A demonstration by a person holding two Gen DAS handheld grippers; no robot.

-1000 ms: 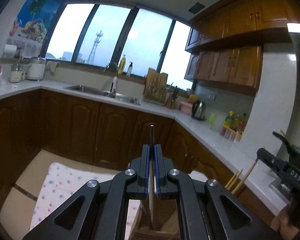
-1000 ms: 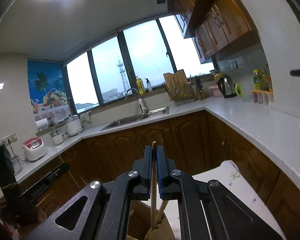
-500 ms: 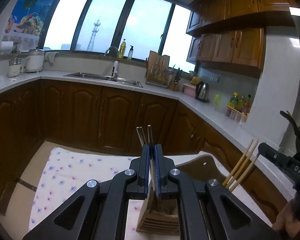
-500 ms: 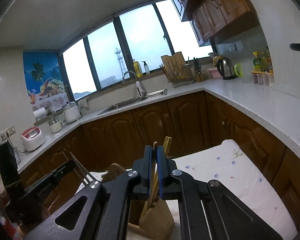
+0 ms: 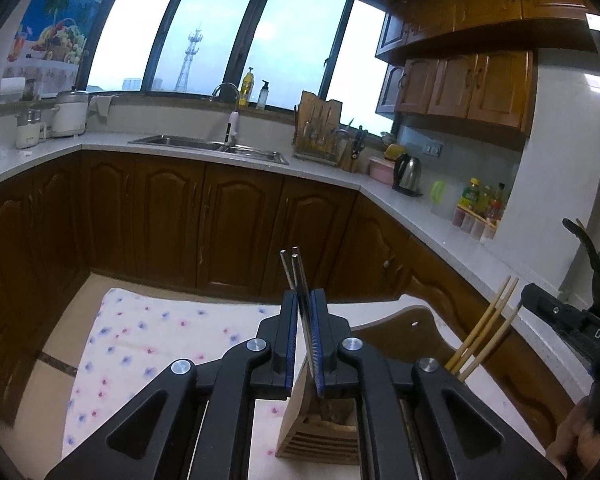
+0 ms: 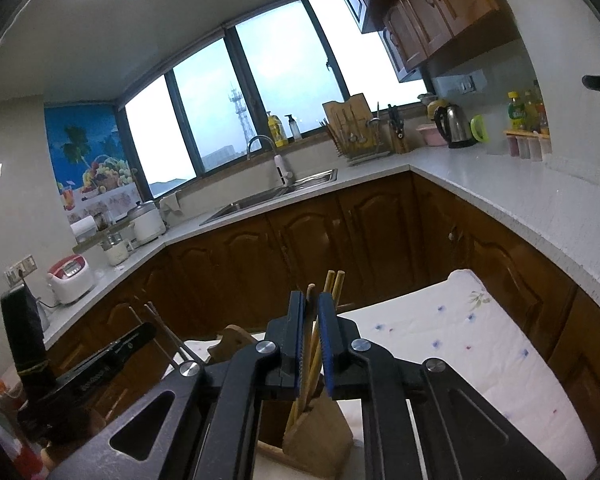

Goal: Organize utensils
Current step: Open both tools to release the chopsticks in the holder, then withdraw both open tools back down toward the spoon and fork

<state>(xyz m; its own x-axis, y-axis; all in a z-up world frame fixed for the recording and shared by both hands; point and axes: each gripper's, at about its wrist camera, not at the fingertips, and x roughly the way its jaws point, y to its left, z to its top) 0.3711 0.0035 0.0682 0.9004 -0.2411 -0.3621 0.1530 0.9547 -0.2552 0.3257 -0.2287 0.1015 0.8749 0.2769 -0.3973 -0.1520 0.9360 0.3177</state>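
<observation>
Left wrist view: left tool [image 5: 305, 340] has tipped down over the last second, so the wooden utensil holder [image 5: 316, 428] now sits directly under its jaws, where before mostly cabinets showed. Jaws have parted slightly; a second ago they were pinched tight on a single metal chopstick. Now two metal chopsticks [image 5: 294, 270] stand in the gap, tips above the jaws, lower ends running down into the holder's near compartment. Grip looks released or nearly so; judgement: this pair is being dropped off. Right of the tool, wooden chopsticks [image 5: 486, 328] lean under the right tool [image 5: 556, 316].

Right wrist view: same change. Right tool [image 6: 310, 340] now looks down at the holder [image 6: 316, 444] just below its jaws, on the floral cloth [image 6: 460, 352] covering the bench. Jaws slightly apart around bamboo chopsticks [image 6: 334, 286], bottoms inside the holder. Clamping or loose: cannot tell. Left tool [image 6: 112, 354] is off to the left.

Both bundles look seated; release and withdrawal remain.
</observation>
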